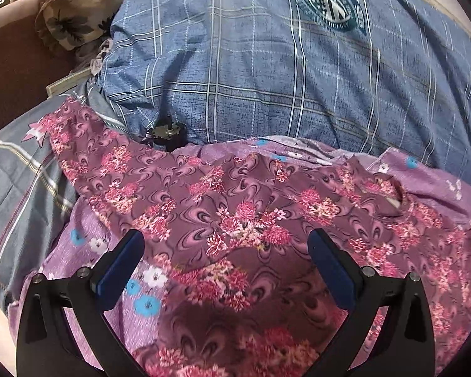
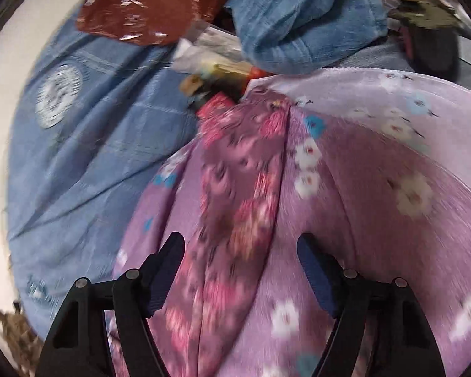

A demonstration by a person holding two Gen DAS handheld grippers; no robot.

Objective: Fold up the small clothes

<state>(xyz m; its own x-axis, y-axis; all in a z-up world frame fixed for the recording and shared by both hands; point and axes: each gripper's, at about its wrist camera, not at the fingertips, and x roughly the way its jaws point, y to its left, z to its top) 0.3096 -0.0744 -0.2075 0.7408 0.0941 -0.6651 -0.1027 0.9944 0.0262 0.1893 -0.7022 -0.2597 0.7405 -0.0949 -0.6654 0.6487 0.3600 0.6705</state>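
A maroon garment with pink flowers (image 1: 245, 213) lies spread over a lilac cloth with white and blue flowers (image 1: 125, 286) on the bed. My left gripper (image 1: 224, 251) is open just above the maroon garment, its fingers to either side of a flower cluster. In the right wrist view the maroon garment (image 2: 238, 194) runs as a narrow bunched strip over the lilac cloth (image 2: 376, 188). My right gripper (image 2: 240, 251) is open and straddles that strip. This view is blurred.
A large blue plaid pillow (image 1: 267, 62) lies behind the clothes. A small dark object (image 1: 166, 135) sits at its base. Brown floral fabric (image 1: 75, 15) lies far left. The right wrist view shows blue bedding (image 2: 88, 144), a folded blue towel (image 2: 304, 22), a maroon foil bag (image 2: 141, 3) and clutter.
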